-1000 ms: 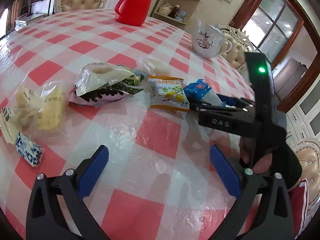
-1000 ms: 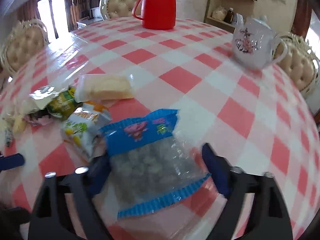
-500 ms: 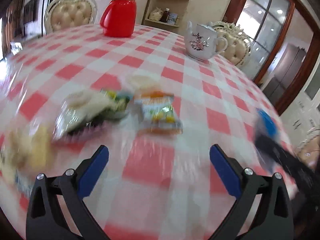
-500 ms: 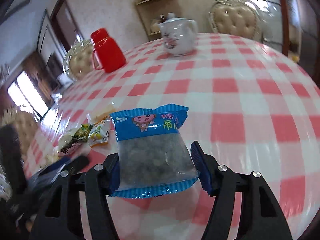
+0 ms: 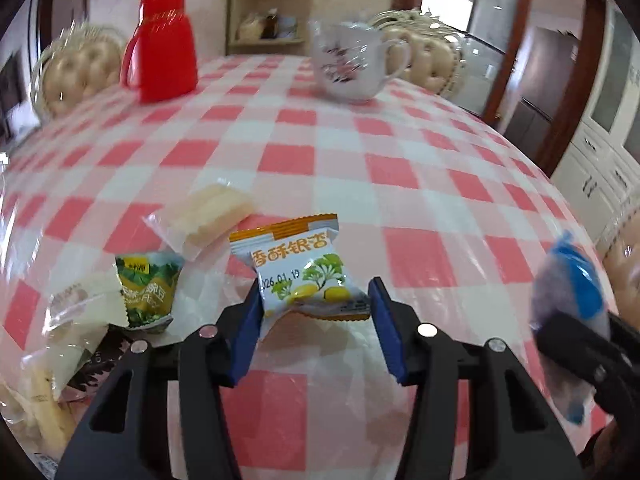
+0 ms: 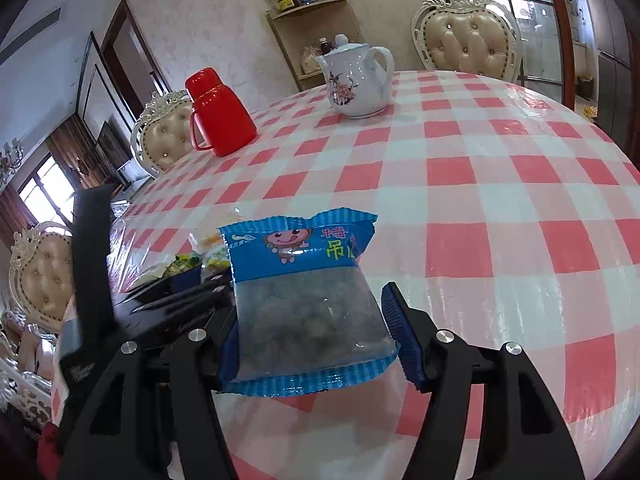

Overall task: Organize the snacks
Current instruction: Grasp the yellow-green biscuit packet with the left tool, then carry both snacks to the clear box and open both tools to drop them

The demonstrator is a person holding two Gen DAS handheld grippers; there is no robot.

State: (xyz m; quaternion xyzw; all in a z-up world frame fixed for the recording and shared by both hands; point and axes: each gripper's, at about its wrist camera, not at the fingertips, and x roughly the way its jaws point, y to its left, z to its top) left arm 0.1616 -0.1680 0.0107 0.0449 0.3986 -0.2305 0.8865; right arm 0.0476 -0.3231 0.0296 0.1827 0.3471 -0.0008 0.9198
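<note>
- The left gripper [image 5: 316, 322] has its blue pads on both sides of a small white and orange snack packet [image 5: 306, 276]. The left pad touches the packet. The right pad sits just beside its edge, so I cannot tell if it is squeezing yet.
- That packet has a yellow fruit and green leaf picture, big orange Chinese words, and the date "2026.01.1" with a last number that is too blurry to read.
- The packet lies on the round table with a red and white checked plastic cloth [image 5: 400, 184].
- Just left of it is a green and yellow snack packet [image 5: 149, 288] with writing too small to read, and a clear bag of pale yellow wafers [image 5: 208, 216] lies behind it.
- The right gripper [image 6: 310, 330] pinches a blue and clear bag of dark snacks [image 6: 304, 288], held up above the table.
- The blue bag shows a cartoon face and yellow Chinese words.
- A shiny red plastic jug [image 6: 218, 114] and a white flowered teapot [image 6: 356, 80] stand far back on the table.
</note>
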